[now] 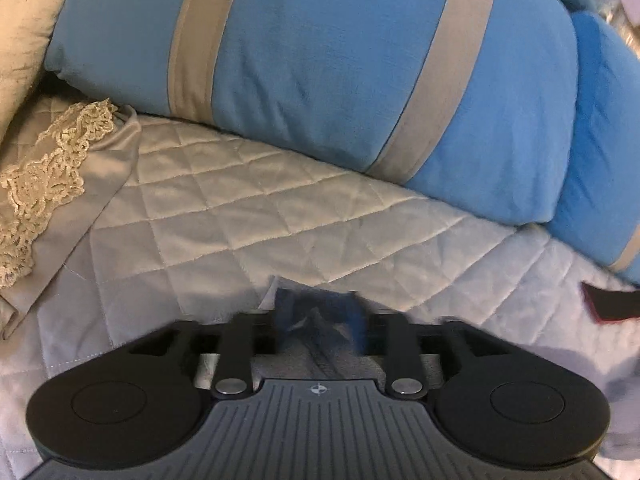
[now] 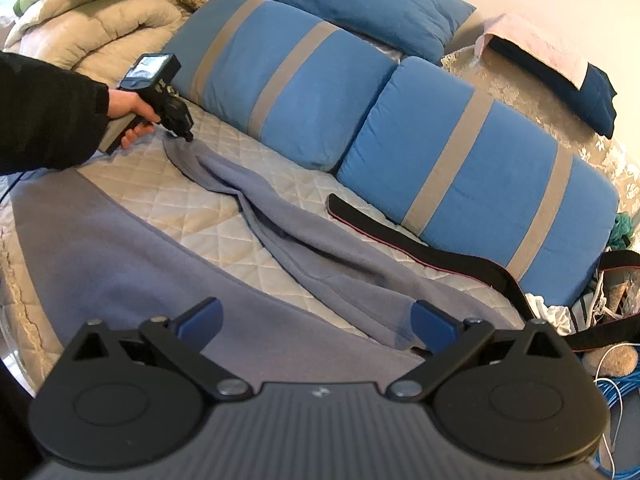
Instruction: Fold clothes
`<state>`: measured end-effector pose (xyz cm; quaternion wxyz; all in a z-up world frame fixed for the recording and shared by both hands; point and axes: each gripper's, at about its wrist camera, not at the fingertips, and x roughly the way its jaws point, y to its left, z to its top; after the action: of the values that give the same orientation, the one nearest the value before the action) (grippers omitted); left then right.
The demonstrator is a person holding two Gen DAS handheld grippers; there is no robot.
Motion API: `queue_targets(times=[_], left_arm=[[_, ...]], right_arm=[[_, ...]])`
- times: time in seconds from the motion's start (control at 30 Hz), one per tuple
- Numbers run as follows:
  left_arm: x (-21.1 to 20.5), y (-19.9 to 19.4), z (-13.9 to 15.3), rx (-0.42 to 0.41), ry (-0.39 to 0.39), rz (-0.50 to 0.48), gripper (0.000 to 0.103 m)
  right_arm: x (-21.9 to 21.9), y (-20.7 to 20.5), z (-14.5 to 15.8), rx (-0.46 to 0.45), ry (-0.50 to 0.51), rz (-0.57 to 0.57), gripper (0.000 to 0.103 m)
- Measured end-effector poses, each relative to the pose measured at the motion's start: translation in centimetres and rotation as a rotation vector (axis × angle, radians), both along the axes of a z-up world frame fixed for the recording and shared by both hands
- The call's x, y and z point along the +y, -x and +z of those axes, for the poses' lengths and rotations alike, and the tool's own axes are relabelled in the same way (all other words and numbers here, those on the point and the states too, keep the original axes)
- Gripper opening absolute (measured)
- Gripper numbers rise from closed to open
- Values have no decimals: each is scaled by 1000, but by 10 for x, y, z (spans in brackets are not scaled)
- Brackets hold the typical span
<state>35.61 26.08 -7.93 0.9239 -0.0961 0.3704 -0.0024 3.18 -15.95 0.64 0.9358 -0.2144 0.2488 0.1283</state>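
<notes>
Left tongs [image 2: 187,136] clenched on corner of grey-blue garment [image 2: 320,256], far end, by striped blue cushion [image 2: 280,80]; hand [image 2: 130,110] w/ black sleeve [image 2: 48,116] holds tool. In left wrist view, fabric bunched betw. blurred fingers [image 1: 358,320]. Right tongs [image 2: 316,320] released, fingers wide apart, hovering over near part of garment. Garment spread across quilted sofa cover [image 2: 192,200], rumpled ridge running diagonally. Black strap [image 2: 420,240] lies on cover beside second striped cushion [image 2: 480,184]. Beige lace cloth [image 1: 44,176] at left. No containers visible.
</notes>
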Motion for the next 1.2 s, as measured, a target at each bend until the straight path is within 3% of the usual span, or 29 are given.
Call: queue_targets(times=[0.13, 0.23, 0.47, 0.6, 0.8, 1.2], left_arm=[[-3, 20, 15, -45, -85, -13, 49], [4, 31, 17, 8, -27, 4, 49], [26, 43, 19, 50, 244, 157, 44], [19, 38, 17, 103, 246, 185, 31], [15, 30, 6, 131, 262, 230, 26], [0, 18, -1, 173, 179, 272, 15]], right_arm=[[-3, 2, 2, -6, -11, -1, 103], [-5, 3, 4, -11, -21, -4, 103], [-4, 4, 6, -16, -33, 4, 103], [-4, 4, 6, -7, -38, 4, 103], [-5, 3, 6, 0, -46, -3, 103], [-8, 5, 6, -2, -50, 4, 103]])
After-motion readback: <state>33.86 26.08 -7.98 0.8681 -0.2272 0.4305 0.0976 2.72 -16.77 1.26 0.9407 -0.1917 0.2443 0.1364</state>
